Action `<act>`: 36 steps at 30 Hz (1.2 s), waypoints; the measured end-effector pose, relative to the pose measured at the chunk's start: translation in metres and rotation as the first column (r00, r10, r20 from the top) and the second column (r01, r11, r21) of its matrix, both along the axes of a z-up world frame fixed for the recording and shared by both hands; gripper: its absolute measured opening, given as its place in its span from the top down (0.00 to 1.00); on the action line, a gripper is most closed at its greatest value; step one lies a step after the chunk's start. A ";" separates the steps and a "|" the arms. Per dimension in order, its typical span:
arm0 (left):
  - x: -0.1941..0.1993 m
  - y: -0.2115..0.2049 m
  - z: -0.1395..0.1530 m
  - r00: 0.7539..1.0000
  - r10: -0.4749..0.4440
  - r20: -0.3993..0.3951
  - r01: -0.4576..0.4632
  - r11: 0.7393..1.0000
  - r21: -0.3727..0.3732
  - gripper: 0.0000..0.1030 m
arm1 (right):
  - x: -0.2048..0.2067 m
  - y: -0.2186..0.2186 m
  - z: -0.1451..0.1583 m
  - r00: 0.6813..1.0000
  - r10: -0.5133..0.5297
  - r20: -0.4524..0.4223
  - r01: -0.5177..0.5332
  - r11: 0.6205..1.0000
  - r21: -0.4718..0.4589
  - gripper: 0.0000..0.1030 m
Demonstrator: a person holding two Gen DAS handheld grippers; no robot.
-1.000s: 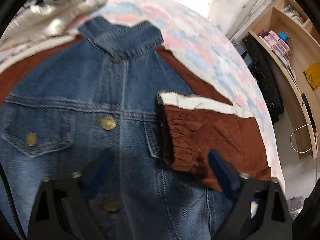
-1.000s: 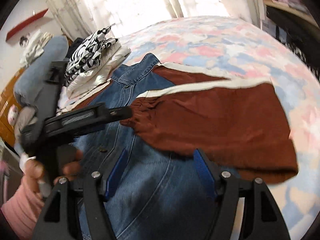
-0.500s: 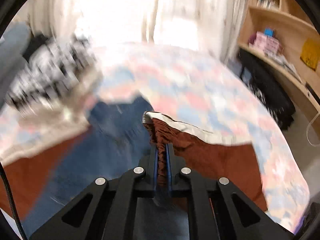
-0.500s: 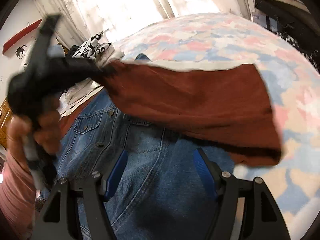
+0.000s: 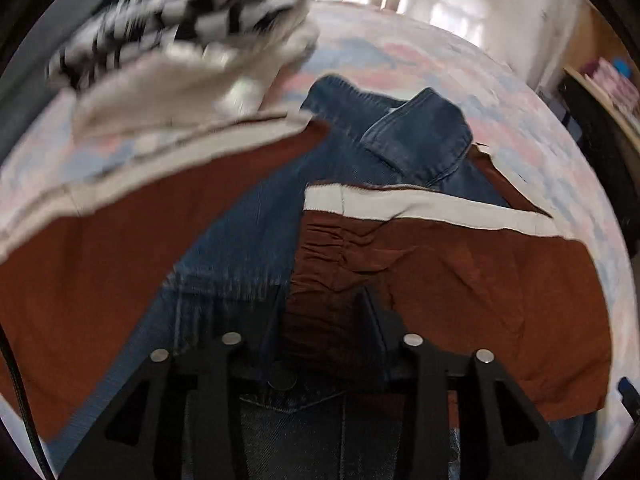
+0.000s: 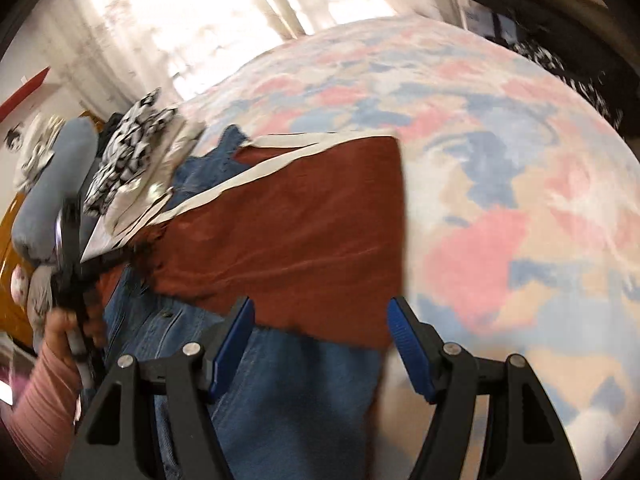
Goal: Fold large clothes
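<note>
Nearest, the left tongs [image 5: 320, 312] are opening, their jaws apart, with the gathered cuff of the rust-brown sleeve [image 5: 460, 280] lying between them. The right tongs [image 6: 320, 336] stand spread and hold nothing, poised above the sleeve's lower edge. Beneath both, the denim jacket [image 5: 240, 248] lies flat on the bed [image 6: 500, 208], front up, the sleeve folded across its chest and its collar [image 5: 420, 132] pointing away. Beyond the collar, a pile of folded clothes [image 5: 192, 40] with a black-and-white checked piece on top rests on the bedspread of pink, blue and cream patches. Farther off, pale curtains [image 6: 192, 16] cover a bright window, and a wooden shelf [image 5: 608, 92] lines the right wall.
</note>
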State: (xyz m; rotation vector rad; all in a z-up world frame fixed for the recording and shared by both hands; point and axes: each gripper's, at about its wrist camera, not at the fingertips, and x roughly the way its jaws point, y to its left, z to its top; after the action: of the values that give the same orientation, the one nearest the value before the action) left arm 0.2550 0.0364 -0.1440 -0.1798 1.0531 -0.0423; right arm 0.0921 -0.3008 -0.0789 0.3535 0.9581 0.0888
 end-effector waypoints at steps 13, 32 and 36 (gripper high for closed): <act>0.046 -0.008 -0.005 0.999 -0.041 -0.034 0.042 0.999 0.019 0.32 | 0.131 -0.073 -0.040 0.989 -0.074 -0.131 0.103 0.969 0.224 0.33; 0.056 -0.020 0.003 0.998 -0.062 0.023 0.061 0.996 0.064 0.63 | 0.140 -0.059 -0.038 0.989 -0.067 -0.129 0.068 0.998 0.004 0.65; 0.037 -0.007 0.007 0.997 -0.067 0.034 0.065 0.996 0.064 0.57 | 0.097 -0.056 -0.022 0.992 -0.037 -0.119 0.044 0.998 0.055 0.46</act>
State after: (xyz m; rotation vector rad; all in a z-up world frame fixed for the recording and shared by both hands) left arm 0.2922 0.0299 -0.1369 -0.0873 1.0231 -0.0716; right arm 0.1896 -0.3570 -0.1009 0.4347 1.0658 0.0590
